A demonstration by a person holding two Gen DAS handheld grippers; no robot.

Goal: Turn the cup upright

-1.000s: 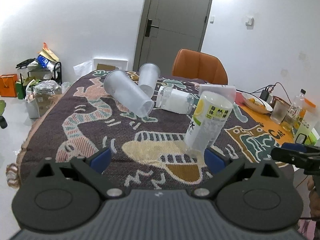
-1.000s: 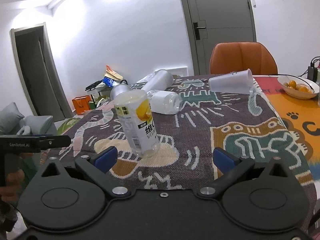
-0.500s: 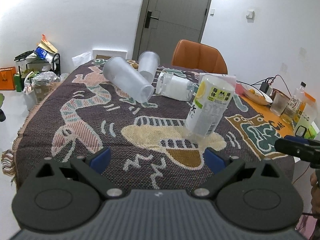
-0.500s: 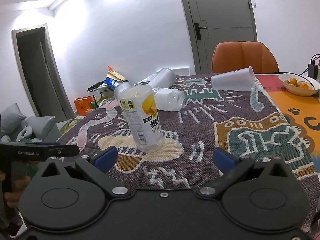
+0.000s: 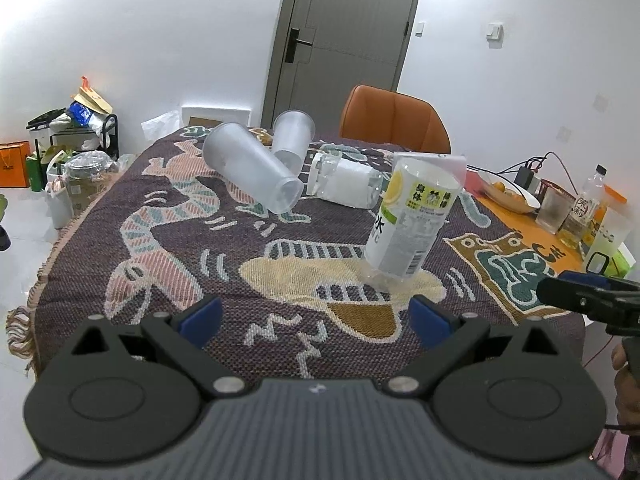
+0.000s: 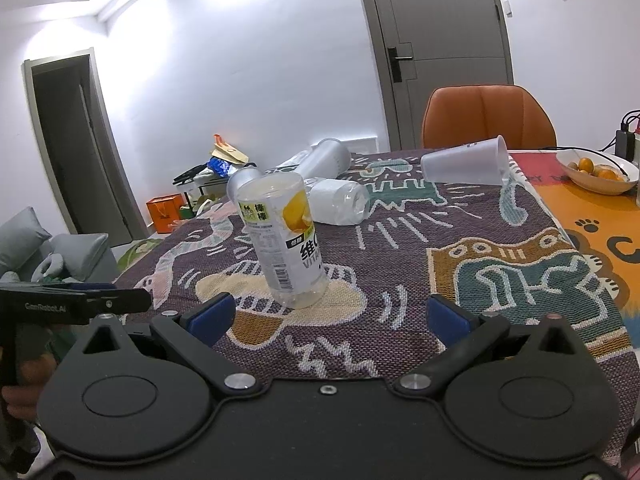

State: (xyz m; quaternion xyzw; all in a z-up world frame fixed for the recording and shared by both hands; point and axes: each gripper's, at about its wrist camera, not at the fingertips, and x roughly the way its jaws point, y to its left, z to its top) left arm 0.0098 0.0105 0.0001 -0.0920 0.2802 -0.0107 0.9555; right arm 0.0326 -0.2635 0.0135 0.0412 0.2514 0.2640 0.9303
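Observation:
A clear labelled cup point(image 5: 412, 220) stands upside down and tilted on the patterned cloth point(image 5: 168, 248); it also shows in the right wrist view point(image 6: 286, 240). Frosted cups lie on their sides farther back: a large one point(image 5: 252, 174), a second one point(image 5: 292, 138), a ribbed one point(image 5: 344, 178), and one near the orange chair point(image 6: 466, 164). My left gripper point(image 5: 314, 316) is open and empty, short of the labelled cup. My right gripper point(image 6: 328, 316) is open and empty, just in front of that cup.
An orange chair point(image 6: 488, 116) stands at the far end. A bowl of oranges point(image 6: 598, 170), bottles and glasses point(image 5: 580, 216) sit on the orange mat at the right. Clutter and bags point(image 5: 60, 152) stand on the floor at the left.
Both grippers have drawn back slightly from the table and stay open. The labelled cup has stayed tilted in place.

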